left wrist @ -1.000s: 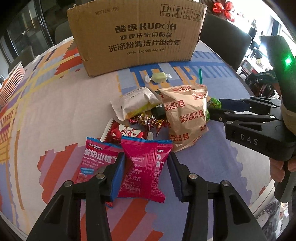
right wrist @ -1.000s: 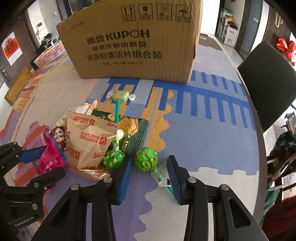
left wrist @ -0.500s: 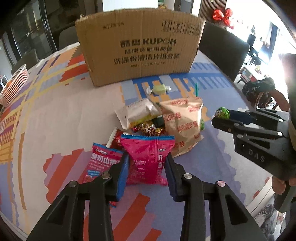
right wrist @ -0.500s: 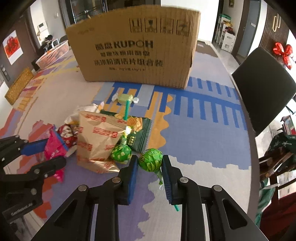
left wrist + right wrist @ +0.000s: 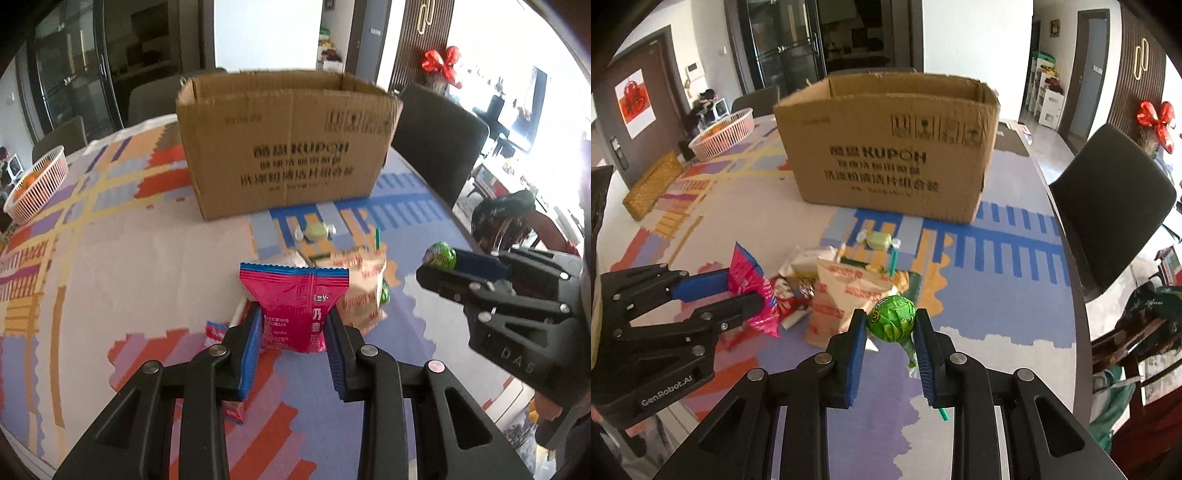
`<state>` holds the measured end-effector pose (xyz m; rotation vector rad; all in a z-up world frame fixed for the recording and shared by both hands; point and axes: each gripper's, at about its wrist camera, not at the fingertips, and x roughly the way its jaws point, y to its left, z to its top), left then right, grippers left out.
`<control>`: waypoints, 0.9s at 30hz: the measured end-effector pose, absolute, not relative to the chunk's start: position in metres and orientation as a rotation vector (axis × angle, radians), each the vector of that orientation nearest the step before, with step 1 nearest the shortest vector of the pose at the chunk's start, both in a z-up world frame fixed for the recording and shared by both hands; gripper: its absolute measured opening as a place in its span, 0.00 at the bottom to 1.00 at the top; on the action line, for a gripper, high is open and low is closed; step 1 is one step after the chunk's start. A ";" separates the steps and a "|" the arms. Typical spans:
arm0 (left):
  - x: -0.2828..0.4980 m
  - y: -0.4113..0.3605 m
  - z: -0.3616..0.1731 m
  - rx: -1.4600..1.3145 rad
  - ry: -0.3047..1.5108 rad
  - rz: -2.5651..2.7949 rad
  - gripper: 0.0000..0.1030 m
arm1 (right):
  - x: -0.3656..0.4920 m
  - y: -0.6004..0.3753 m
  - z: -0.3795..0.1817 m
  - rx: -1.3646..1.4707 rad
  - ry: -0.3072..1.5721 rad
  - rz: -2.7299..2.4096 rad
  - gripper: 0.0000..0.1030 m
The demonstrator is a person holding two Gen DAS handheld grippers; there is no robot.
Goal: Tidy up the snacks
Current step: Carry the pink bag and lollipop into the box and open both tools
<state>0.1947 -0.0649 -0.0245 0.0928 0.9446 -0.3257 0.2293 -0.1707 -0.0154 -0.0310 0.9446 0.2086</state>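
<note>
Both tongs were loaded: the left tongs [image 5: 293, 328] were pinching a pink snack packet [image 5: 294, 301] by its lower half, and the right tongs [image 5: 890, 328] were clamped on the head of a green lollipop [image 5: 891, 318], stick hanging down below the pads. Both items looked lifted clear of the tabletop [image 5: 997, 295].

Biggest thing in view was the cardboard box [image 5: 886, 147], open at the top, standing at the far side of the tabletop, well beyond the pile. I couldn't see inside it from either camera. Between the box and the tongs sat the rest of the snacks: a tan biscuit bag [image 5: 846, 299], a white packet [image 5: 809, 258], and a small wrapped candy [image 5: 879, 240] near the box.

So I'd say this was the carry step, pickup done, drop-off not yet. Next move probably called for raising both loads over the box rim and letting go inside, the lollipop stick being the bit most likely to snag.
</note>
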 end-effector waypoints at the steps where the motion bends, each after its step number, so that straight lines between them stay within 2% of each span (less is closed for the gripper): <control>1: 0.196 -0.064 -0.020 0.090 0.933 -0.323 0.31 | 0.231 -0.170 -0.014 -0.027 0.940 0.208 0.26; 27: 0.287 -0.050 0.079 0.082 0.712 -0.270 0.31 | 0.311 -0.160 0.075 0.064 0.738 0.185 0.26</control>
